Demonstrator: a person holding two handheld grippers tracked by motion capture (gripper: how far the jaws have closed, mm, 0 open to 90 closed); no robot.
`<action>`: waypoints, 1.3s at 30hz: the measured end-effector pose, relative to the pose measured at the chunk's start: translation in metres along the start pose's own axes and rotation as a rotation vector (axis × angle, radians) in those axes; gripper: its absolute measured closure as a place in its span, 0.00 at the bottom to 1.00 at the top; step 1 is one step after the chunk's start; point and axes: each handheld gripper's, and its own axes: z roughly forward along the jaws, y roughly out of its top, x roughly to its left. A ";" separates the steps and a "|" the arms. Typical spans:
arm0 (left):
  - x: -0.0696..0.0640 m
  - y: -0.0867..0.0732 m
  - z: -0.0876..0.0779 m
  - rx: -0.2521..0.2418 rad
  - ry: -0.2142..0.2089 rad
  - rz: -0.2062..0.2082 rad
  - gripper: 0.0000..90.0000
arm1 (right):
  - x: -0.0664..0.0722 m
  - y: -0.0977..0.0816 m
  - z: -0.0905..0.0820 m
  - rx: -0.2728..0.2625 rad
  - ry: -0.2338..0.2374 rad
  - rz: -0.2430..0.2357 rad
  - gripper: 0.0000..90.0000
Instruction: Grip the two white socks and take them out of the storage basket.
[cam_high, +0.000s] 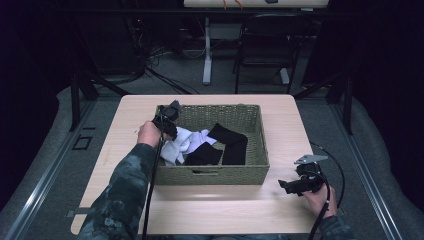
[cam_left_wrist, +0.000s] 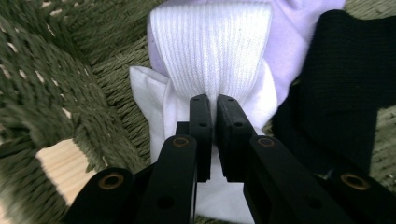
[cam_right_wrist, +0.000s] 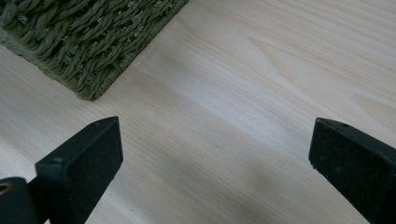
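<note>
The left arm, in a dark patterned sleeve (cam_high: 122, 190), comes up from 6 o'clock and leans toward 12 o'clock. It reaches over the left wall of the basket (cam_high: 215, 176). The left hand (cam_high: 149, 134) sits right above that wall, and the left gripper (cam_high: 170, 129) tips down into the basket at about 10 o'clock from the basket's middle.

In the left gripper view, the two black jaws are pressed close together with a fold of the white sock (cam_left_wrist: 215, 60) pinched between them. The sock's ribbed part bunches up right at the tips. This sock lies in the left part of the basket, just beside the woven wall. A pale purple cloth (cam_left_wrist: 299, 42) lies under it at 1 o'clock, and a black sock (cam_left_wrist: 345, 70) lies at 3 o'clock, touching the white one. The gripper hides the low end of the white sock, so where it ends is hard to tell.

In the high view, more black socks (cam_high: 227, 145) lie in the middle of the basket. They are dark and run together, so I cannot count them.

The right hand (cam_high: 320, 200) rests low on the table (cam_high: 280, 210) at 4 o'clock from the basket, well apart from it. The right gripper (cam_high: 289, 186) lies about flat and points toward 9 o'clock. In the right gripper view its jaws are spread wide with just bare wood between them, and a basket corner (cam_right_wrist: 88, 42) shows at 11 o'clock. The right sleeve is cut off at the bottom edge.
</note>
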 end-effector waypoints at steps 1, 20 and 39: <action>0.000 0.000 -0.004 -0.008 -0.013 0.002 0.95 | 0.000 0.000 0.000 0.001 -0.003 -0.002 0.03; -0.003 0.008 -0.070 -0.086 -0.023 0.052 0.95 | 0.000 0.000 0.000 0.014 -0.006 -0.008 0.03; -0.003 0.012 -0.127 -0.135 -0.008 0.078 0.95 | 0.000 0.000 0.001 0.013 -0.002 -0.011 0.02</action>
